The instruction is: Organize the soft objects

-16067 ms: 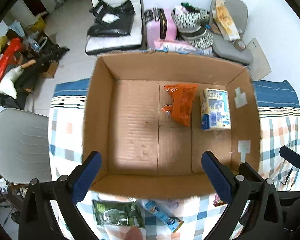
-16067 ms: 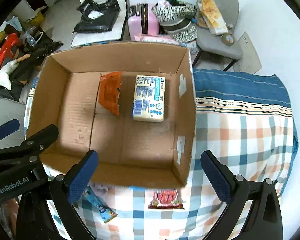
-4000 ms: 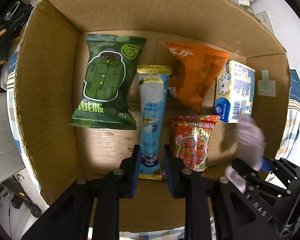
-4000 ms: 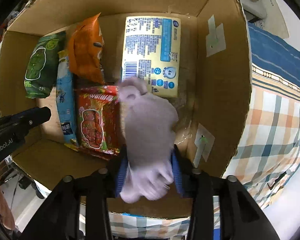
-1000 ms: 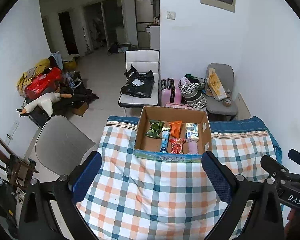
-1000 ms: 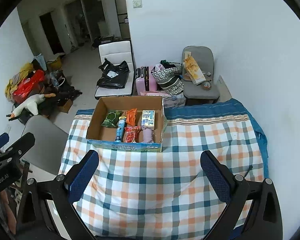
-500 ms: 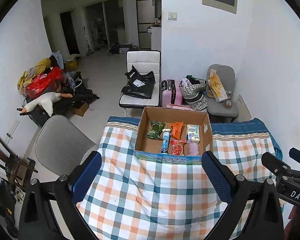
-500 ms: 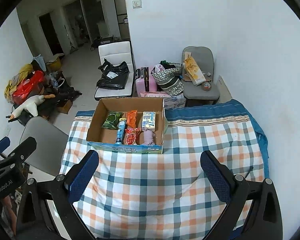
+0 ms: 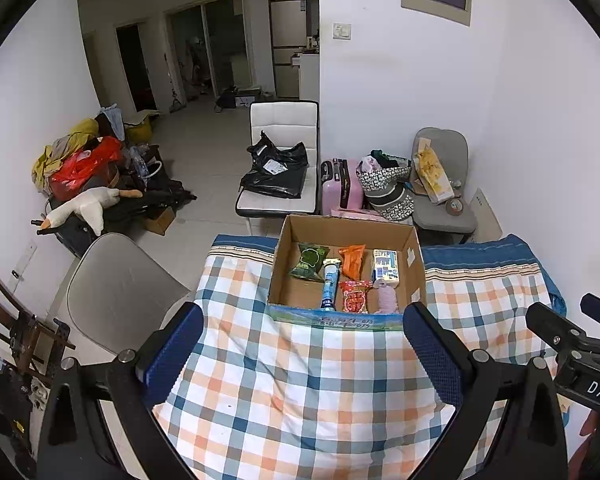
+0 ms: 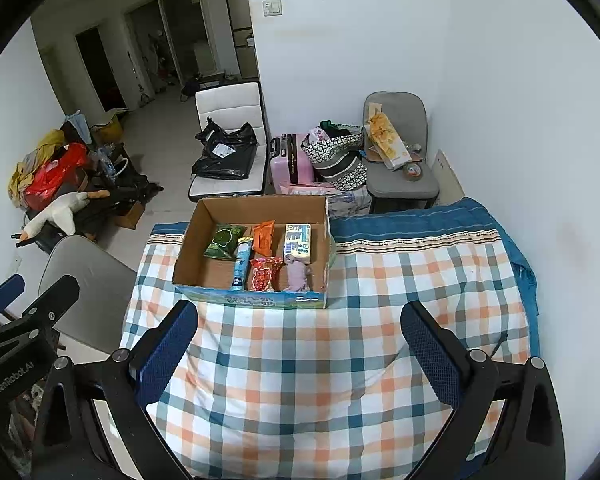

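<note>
An open cardboard box point(image 9: 417, 268) point(image 10: 188, 248) stands at the far side of the checked cloth. Inside lie a green packet point(image 9: 310, 261) point(image 10: 221, 241), a blue tube packet point(image 9: 329, 285) point(image 10: 241, 264), an orange packet point(image 9: 352, 260) point(image 10: 263, 237), a yellow-blue tissue pack point(image 9: 385, 265) point(image 10: 298, 241), a red packet point(image 9: 354, 297) point(image 10: 263, 274) and a pale purple soft toy point(image 9: 387, 300) point(image 10: 296, 274). My left gripper point(image 9: 302, 354) and right gripper point(image 10: 298, 350) are both open and empty, held high and well back from the box.
The checked cloth point(image 9: 300, 384) point(image 10: 380, 320) covers the surface in front of the box. A grey chair point(image 9: 116, 292) point(image 10: 80, 276) stands at the left. Behind are a white chair with a black bag point(image 9: 278, 168), a pink suitcase point(image 9: 338, 186) and a second grey chair point(image 10: 400, 168).
Both grippers have kept pulling back and up from the box over the last second, so it looks a little smaller. Four seconds ago they were inside it, shut on the blue tube and the purple toy.
</note>
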